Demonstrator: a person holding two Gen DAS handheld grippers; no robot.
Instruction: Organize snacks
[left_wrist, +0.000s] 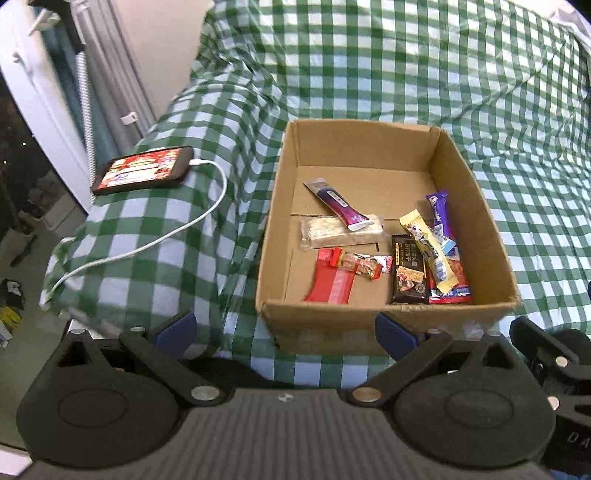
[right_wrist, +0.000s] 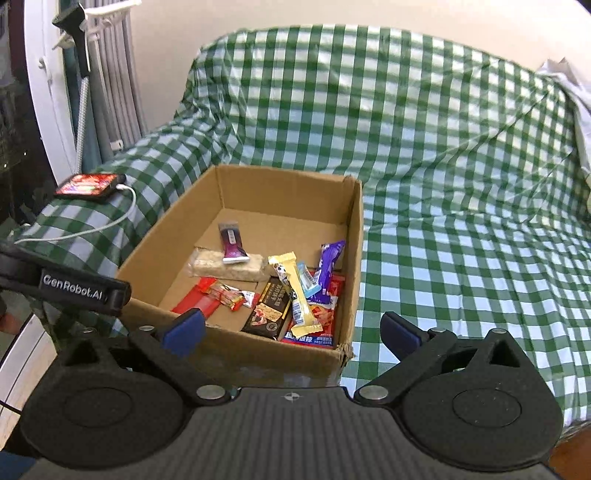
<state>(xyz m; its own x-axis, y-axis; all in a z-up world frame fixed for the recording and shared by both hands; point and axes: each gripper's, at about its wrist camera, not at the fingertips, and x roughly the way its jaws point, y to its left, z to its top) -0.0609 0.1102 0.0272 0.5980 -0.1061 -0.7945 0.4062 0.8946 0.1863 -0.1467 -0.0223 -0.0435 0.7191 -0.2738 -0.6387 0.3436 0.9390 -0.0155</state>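
Observation:
An open cardboard box (left_wrist: 476, 206) (right_wrist: 356, 236) sits on a green checked sofa cover. Inside lie several snacks: a purple stick pack (left_wrist: 338, 205) (right_wrist: 232, 245) on a pale cereal bar (left_wrist: 332, 232) (right_wrist: 225, 267), a red wrapper (left_wrist: 330, 284) (right_wrist: 195, 301), a small red candy pack (left_wrist: 358, 264) (right_wrist: 227, 295), a black bar (left_wrist: 408, 269) (right_wrist: 271, 306), a yellow bar (left_wrist: 428, 251) (right_wrist: 297, 291), a purple bar (left_wrist: 439, 210) (right_wrist: 330, 262). My left gripper (left_wrist: 286, 328) stands open and empty before the box's near wall. My right gripper (right_wrist: 291, 330) is open and empty at the near right corner.
A phone (left_wrist: 144, 170) (right_wrist: 90, 186) with a lit screen lies on the sofa arm at left, a white charging cable (left_wrist: 173, 230) trailing from it. The checked sofa seat (right_wrist: 461, 258) stretches to the right. A radiator and a white door frame stand at far left.

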